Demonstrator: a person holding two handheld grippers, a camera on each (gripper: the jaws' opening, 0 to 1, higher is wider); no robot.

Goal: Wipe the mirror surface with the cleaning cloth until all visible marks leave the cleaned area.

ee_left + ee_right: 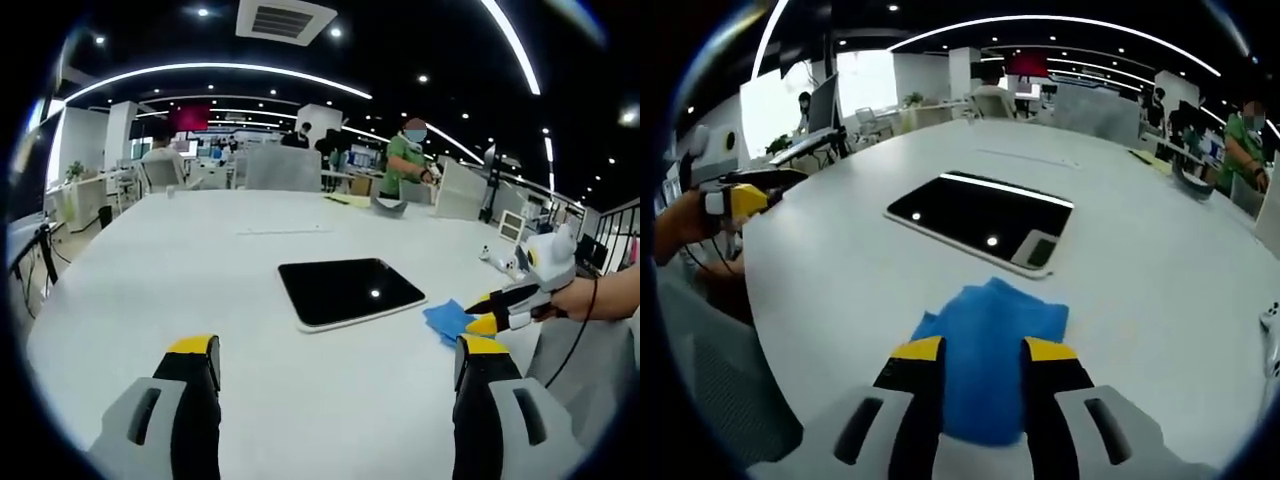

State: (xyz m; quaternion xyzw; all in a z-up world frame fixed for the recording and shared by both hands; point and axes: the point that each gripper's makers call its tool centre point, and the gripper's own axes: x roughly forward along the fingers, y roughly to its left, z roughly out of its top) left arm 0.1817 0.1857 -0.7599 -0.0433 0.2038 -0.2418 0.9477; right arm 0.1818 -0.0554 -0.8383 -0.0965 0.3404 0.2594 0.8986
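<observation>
While your right gripper (982, 350) sits low over the white table (860, 290), its yellow-tipped jaws are clamped on the blue cleaning cloth (988, 345), which bunches up between them and spills forward onto the tabletop. Just beyond the cloth lies the mirror (980, 215), a dark rounded rectangle with a pale rim, flat on the table and reflecting the ceiling lights. Cloth and mirror are near each other; from the right gripper view they look just apart, not touching.

In the left gripper view your left gripper (338, 365) hovers above the table with its jaws spread wide, nothing between them. The mirror (350, 291) lies ahead of it, centre table. To its right the cloth (448, 320) rests beside the mirror's near corner, pinched by the right gripper (484, 312), which your hand (590, 298) holds.

The left gripper also shows at the left edge of the right gripper view, held by your other hand (675, 232).

Far side of the table: a person in a green top (405, 160), desks, monitors, office clutter.
</observation>
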